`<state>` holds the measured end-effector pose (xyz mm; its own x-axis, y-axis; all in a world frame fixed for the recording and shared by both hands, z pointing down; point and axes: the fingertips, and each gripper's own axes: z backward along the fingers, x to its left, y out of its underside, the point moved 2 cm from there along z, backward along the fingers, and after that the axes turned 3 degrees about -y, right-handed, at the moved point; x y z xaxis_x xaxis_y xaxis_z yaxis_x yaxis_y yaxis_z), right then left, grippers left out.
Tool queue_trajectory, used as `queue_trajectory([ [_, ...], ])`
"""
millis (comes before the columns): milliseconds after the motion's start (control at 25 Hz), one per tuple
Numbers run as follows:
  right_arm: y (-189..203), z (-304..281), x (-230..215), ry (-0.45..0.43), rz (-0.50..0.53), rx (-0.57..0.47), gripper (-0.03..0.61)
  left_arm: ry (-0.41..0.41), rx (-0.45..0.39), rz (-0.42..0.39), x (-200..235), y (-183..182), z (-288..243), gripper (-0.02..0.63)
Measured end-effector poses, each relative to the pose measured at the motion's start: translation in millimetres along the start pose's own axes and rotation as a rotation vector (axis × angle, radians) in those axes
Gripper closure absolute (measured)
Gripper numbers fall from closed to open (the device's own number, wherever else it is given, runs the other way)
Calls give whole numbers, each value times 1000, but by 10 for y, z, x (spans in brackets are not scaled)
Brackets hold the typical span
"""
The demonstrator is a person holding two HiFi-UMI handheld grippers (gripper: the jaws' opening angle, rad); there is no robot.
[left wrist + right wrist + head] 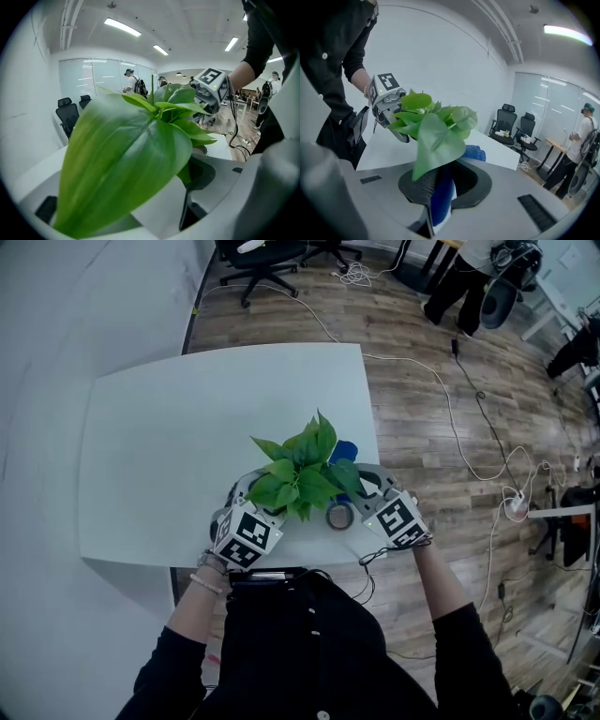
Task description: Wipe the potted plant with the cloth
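Left tool (246, 495) stands open around a big leaf (122, 159) of the potted plant (302, 470) on the worktop (169, 446); right tool (361, 474), opposite, clamps the blue cloth (442, 197) just beside it.

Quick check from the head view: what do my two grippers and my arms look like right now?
The left gripper and right gripper are light grey with curved bodies. Each carries a white cube printed with black square markers. A thin dark cable trails from the right one. The person wears black long sleeves and a beaded bracelet on the left wrist.
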<state>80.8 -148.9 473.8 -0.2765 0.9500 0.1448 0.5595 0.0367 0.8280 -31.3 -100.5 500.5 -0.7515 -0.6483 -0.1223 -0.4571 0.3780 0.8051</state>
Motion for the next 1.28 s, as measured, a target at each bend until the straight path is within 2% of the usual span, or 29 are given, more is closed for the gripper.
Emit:
queue_trajectory([
  [240, -221, -107, -256, -129, 119, 7, 503, 35, 16, -29, 34, -41, -35, 293],
  [400, -186, -173, -207, -177, 133, 33, 503, 38, 19, -28, 46, -36, -55, 296],
  [680, 11, -133, 71, -129, 17, 22, 503, 24, 28, -25, 23, 0, -55, 301],
  [880, 54, -77, 329, -59, -84, -6, 503, 7, 39, -10, 7, 21, -57, 304],
  [1080, 26, -47, 624, -9, -127, -22, 503, -55, 49, 18, -17, -13, -47, 307],
  [1280, 3, -73, 870, 22, -173, -30, 503, -111, 66, 87, -70, 14, -89, 313],
])
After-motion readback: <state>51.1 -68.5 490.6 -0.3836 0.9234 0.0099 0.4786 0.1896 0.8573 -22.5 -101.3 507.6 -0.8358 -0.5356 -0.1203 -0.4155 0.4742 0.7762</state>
